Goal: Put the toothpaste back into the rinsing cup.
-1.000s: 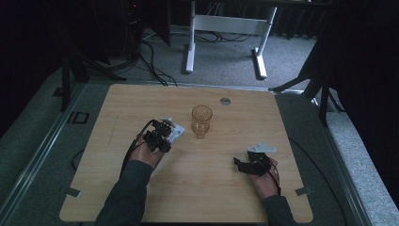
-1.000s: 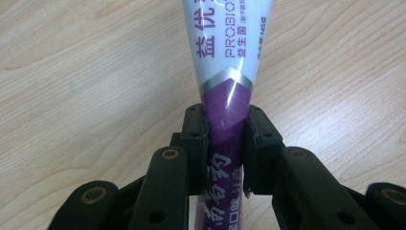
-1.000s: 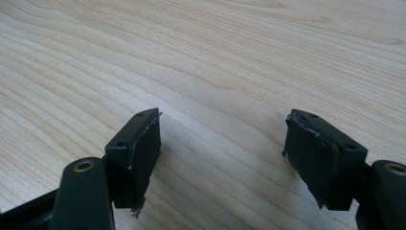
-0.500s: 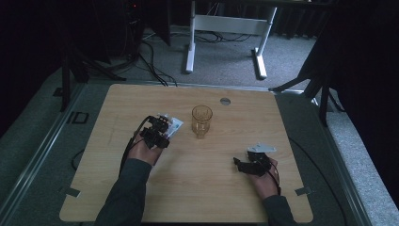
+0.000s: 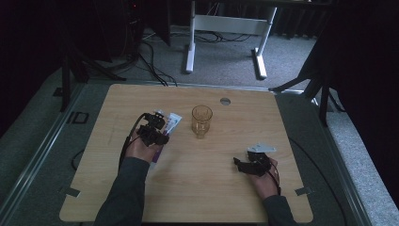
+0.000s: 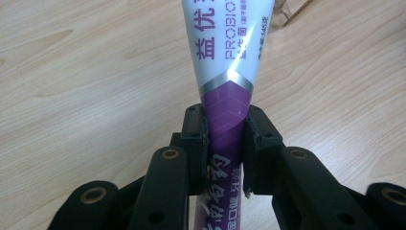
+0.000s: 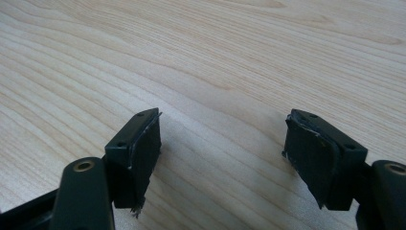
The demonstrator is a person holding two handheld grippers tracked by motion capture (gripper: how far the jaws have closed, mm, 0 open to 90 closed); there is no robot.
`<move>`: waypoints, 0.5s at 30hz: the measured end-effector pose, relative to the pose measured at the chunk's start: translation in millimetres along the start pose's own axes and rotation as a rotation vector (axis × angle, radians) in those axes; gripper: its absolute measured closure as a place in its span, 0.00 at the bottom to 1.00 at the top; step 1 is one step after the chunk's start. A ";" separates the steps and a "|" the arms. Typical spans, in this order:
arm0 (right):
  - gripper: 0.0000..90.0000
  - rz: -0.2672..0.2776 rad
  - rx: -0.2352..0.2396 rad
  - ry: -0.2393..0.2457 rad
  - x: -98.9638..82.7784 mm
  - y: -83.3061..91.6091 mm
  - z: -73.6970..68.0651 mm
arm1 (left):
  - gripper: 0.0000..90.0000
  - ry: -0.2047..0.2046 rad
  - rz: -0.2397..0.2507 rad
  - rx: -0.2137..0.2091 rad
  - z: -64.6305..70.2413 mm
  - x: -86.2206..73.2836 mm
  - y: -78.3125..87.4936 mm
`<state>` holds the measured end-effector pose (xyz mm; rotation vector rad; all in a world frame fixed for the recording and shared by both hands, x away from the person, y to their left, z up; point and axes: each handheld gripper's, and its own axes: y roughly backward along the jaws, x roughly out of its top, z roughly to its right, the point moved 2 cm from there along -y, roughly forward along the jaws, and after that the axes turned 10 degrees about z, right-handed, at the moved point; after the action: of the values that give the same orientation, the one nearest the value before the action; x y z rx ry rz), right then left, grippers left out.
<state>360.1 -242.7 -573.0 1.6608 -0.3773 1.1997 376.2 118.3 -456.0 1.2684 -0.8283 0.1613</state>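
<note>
High view: wooden table (image 5: 188,188) (glass (image 5: 201,120) centred); dim carpeted room.

Glass (image 5: 201,120) on wooden table (image 5: 197,193)

This looks like a lab or office workspace set up for recording rather than a home. A plain light-wood bench (image 5: 197,188) with a round cable grommet (image 5: 225,100) near its far edge stands on grey carpet (image 5: 226,52), and beyond the bench's far edge rise the white legs of another desk (image 5: 190,42) with loose black cables (image 5: 150,56) trailing over the floor beside them. Dark stand legs (image 5: 66,80) and dark drapes (image 5: 367,70) flank the bench on both sides, and small tape marks (image 5: 71,191) sit off its near corners.
</note>
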 end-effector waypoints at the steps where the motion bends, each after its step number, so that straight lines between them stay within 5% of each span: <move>1: 0.31 0.000 0.000 0.000 0.0 0.0 0.0 | 0.82 0.008 0.012 0.000 -1.1 0.5 1.8; 15: 0.31 0.000 0.000 -0.001 0.0 0.0 -0.1 | 0.82 0.058 0.068 -0.016 -9.6 4.9 7.7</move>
<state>360.0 -242.6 -573.0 1.6611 -0.3779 1.1990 380.0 127.8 -447.4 1.2157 -0.8219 0.2441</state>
